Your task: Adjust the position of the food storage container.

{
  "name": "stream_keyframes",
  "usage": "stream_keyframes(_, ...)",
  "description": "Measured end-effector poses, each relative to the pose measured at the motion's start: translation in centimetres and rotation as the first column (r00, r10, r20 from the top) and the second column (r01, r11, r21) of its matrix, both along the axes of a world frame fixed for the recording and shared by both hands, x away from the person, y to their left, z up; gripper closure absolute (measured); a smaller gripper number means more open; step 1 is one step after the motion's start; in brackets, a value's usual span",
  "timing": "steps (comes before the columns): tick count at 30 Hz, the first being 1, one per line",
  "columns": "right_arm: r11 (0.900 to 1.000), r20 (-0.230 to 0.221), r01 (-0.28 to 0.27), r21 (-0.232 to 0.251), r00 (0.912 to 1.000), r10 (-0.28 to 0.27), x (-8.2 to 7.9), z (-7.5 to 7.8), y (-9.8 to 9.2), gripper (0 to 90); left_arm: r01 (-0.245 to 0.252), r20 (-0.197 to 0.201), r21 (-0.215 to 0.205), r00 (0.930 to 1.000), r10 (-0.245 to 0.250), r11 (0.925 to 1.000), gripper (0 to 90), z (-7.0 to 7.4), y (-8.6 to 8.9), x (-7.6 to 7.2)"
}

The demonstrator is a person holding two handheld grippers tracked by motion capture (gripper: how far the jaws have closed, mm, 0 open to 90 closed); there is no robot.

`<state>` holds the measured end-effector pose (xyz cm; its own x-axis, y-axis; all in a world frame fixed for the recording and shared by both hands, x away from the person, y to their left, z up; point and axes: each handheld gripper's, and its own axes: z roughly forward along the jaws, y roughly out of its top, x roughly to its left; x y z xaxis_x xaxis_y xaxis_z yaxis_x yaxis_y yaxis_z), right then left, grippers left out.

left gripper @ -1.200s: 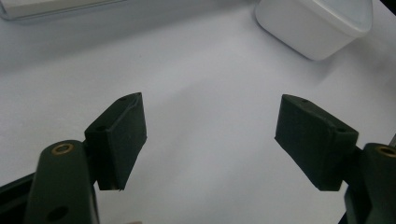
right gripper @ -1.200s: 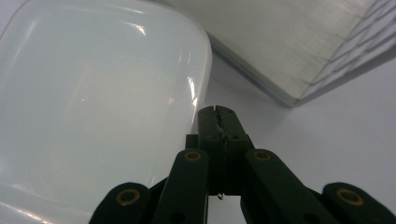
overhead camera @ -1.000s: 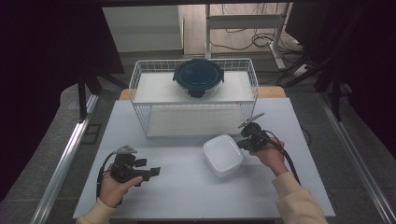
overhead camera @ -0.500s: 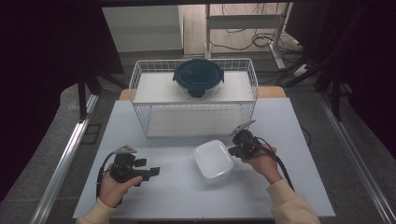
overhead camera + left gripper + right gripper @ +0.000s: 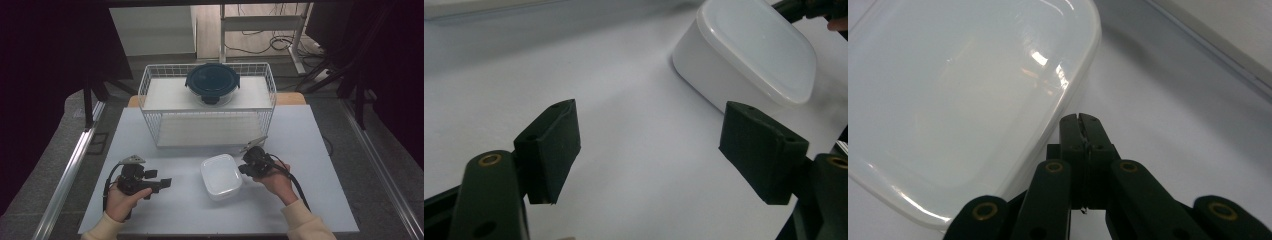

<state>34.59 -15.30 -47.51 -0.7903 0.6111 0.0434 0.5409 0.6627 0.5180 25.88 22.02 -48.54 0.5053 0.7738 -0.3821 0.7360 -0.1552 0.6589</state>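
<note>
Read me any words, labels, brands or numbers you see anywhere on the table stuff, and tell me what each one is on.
There are none to read.
White box: plain lid, no print.
Dark round lid in the wire basket: no legible marking.
Both hand-held grippers, left and right: no lettering visible.

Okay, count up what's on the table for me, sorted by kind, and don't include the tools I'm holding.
Lidded food containers: 2, namely the white rounded-square plastic container on the table and the round glass container with a dark blue lid on top of the rack.
Wire racks: 1, the white wire shelf rack at the back of the table.
Total: 3 things.
</note>
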Motion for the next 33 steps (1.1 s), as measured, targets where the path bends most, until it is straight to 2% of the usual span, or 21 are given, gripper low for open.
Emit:
stream_keyframes(11,1.0,-0.01,-0.026,0.016,0.9996,0.026,-1.0,-0.4,0.9,89.4,-0.009,0.005,0.004,0.9999,0.009,1.0,23.7,0.1,0.1,0.0)
stream_keyframes(16,0.998,-0.015,-0.06,0.021,0.9981,0.06,-1.9,-0.5,2.0,89.4,-0.021,0.009,-0.009,0.9997,0.021,0.9997,23.7,0.3,0.4,-0.1)
stream_keyframes(24,0.994,-0.031,-0.105,0.036,0.9939,0.106,-2.6,-0.7,3.3,89.4,-0.018,0.007,-0.008,0.9998,0.018,0.9998,23.7,0.3,0.4,-0.1)
stream_keyframes(33,0.994,-0.02,-0.087,0.062,0.9959,0.088,-2.6,-0.3,2.7,89.4,-0.023,0.011,-0.011,0.9997,0.023,0.9997,23.7,0.4,0.5,-0.1)
